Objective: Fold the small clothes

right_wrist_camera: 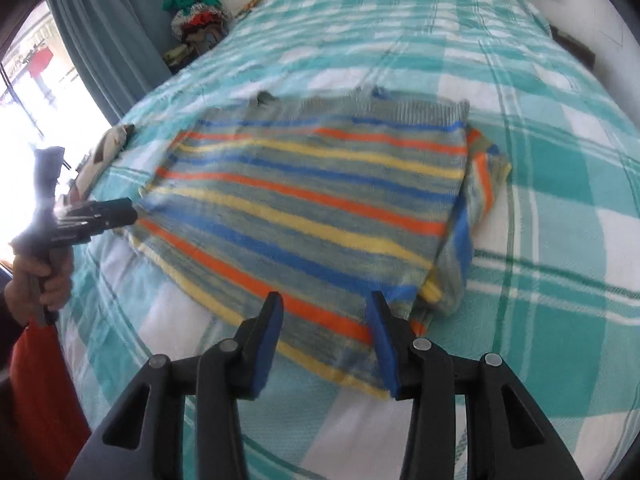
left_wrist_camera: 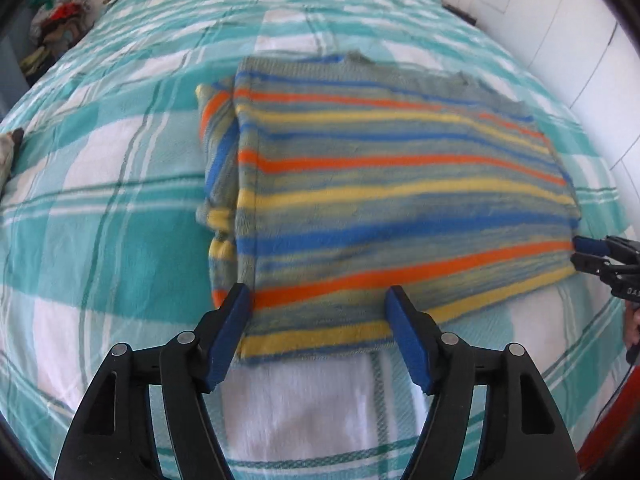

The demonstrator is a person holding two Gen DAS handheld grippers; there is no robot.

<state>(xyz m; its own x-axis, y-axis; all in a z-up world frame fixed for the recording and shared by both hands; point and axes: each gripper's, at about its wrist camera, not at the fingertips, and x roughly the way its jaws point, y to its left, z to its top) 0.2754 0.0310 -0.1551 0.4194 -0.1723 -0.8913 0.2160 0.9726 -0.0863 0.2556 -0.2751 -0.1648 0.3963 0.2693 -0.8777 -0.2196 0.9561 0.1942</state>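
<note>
A striped knit sweater (left_wrist_camera: 392, 196), grey-green with orange, yellow and blue bands, lies flat on the bed, with a sleeve folded in along one side (left_wrist_camera: 218, 184). It also shows in the right wrist view (right_wrist_camera: 316, 208). My left gripper (left_wrist_camera: 318, 300) is open and empty, its fingers just over the sweater's near hem corner. My right gripper (right_wrist_camera: 326, 304) is open and empty over the opposite near corner. The right gripper also shows at the sweater's right edge in the left wrist view (left_wrist_camera: 588, 254). The left gripper shows at the sweater's left edge in the right wrist view (right_wrist_camera: 120, 212).
The bed carries a teal and white plaid cover (left_wrist_camera: 120, 220). A pile of clothes (right_wrist_camera: 196, 16) sits past the far left corner by a teal curtain (right_wrist_camera: 108, 40). A small grey item (left_wrist_camera: 10, 152) lies at the bed's left edge. White wall (left_wrist_camera: 560, 20) stands at the right.
</note>
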